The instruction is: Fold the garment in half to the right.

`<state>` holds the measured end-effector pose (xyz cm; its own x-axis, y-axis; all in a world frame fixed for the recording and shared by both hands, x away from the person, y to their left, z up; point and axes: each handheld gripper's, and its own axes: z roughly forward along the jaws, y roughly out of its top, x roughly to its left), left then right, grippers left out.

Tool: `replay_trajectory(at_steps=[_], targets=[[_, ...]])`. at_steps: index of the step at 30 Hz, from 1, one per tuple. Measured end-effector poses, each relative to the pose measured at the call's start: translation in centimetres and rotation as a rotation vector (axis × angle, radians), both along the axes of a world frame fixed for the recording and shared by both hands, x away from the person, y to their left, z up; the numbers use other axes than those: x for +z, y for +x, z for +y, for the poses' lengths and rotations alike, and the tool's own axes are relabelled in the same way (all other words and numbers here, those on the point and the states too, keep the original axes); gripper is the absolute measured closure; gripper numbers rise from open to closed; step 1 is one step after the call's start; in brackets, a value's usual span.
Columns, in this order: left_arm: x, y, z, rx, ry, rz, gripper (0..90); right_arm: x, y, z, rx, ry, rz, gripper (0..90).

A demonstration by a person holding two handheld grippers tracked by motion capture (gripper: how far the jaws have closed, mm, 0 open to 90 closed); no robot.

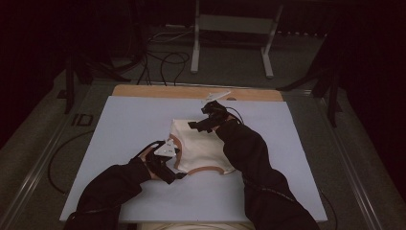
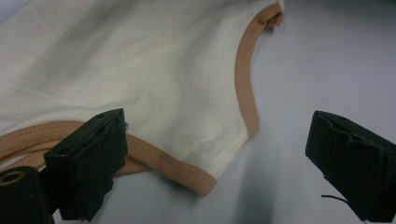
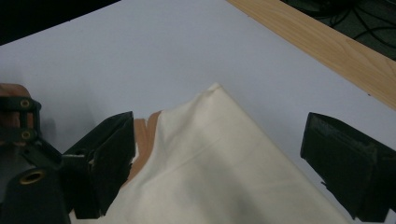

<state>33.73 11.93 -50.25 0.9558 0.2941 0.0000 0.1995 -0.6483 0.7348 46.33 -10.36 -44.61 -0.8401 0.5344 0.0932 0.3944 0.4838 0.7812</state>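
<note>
Pale blue board (image 1: 119,143), cream garment (image 1: 198,146) lying near-to-far, folded corner far, both grippers' fingers wide.

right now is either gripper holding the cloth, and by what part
Nothing is held. The left gripper is open over the cream garment's tan-trimmed corner; the right gripper is open astride its far corner.

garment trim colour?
Tan-orange trim on the cream garment; clearest in the left gripper view.

The garment (image 1: 201,146) lies mid-table (image 1: 119,124), left gripper (image 1: 176,165) at its near-left, right gripper (image 1: 200,125) behind.
</note>
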Motion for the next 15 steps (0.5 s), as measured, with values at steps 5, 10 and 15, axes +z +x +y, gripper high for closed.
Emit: replay_trajectory(at_steps=[5,10,15], targets=[[-0.5,0.0,-0.6,-0.035,0.046,-0.021,11.6,-0.2,0.2,0.8,0.007,0.007,0.012,10.3],[-1.0,0.3,-1.3,-0.067,0.103,-0.040,15.1,-0.3,0.2,1.7,0.022,0.001,0.017,10.3],[-1.4,0.3,-1.9,-0.043,0.147,-0.093,21.9,-0.3,0.2,2.2,0.039,-0.019,0.017,10.3]])
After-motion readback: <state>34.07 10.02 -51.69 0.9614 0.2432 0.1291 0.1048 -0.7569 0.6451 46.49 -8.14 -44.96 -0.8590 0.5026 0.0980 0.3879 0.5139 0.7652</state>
